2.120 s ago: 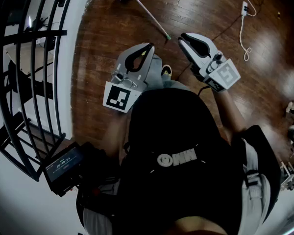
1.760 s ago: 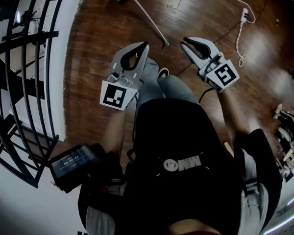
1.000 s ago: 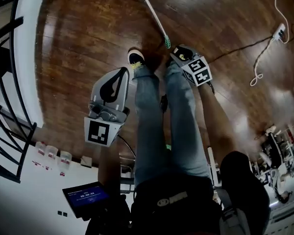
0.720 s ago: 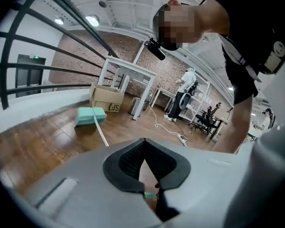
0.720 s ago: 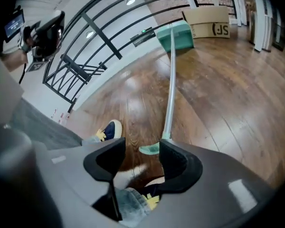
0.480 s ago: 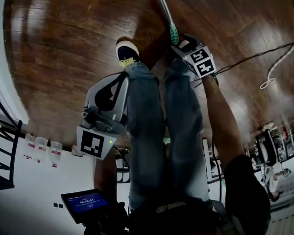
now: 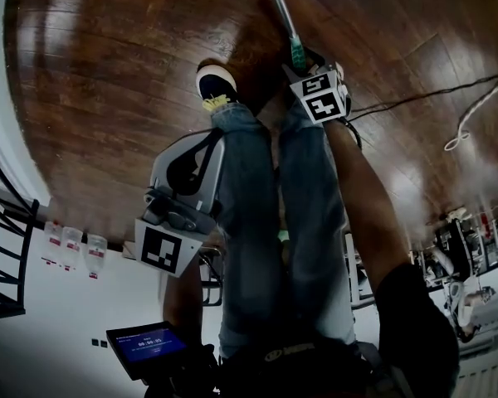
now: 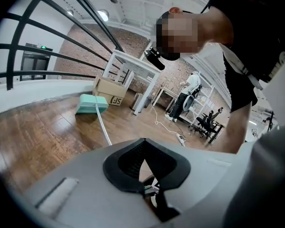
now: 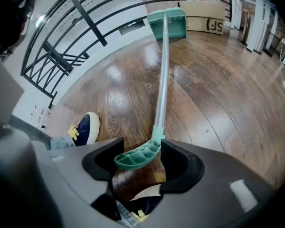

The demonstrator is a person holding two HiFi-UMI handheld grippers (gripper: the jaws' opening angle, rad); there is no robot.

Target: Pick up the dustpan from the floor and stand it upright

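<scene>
Right gripper [image 9: 137,147] jaws just opened, set apart around dustpan handle [image 9: 134,157] end; left gripper [image 8: 143,142] jaws pressed together, empty.

Right tool [image 9: 141,154] jaws apart (just been opening), dustpan [image 9: 161,80] green handle end [image 9: 137,157] between them; pan far, shoe [image 9: 84,127] near left.
</scene>
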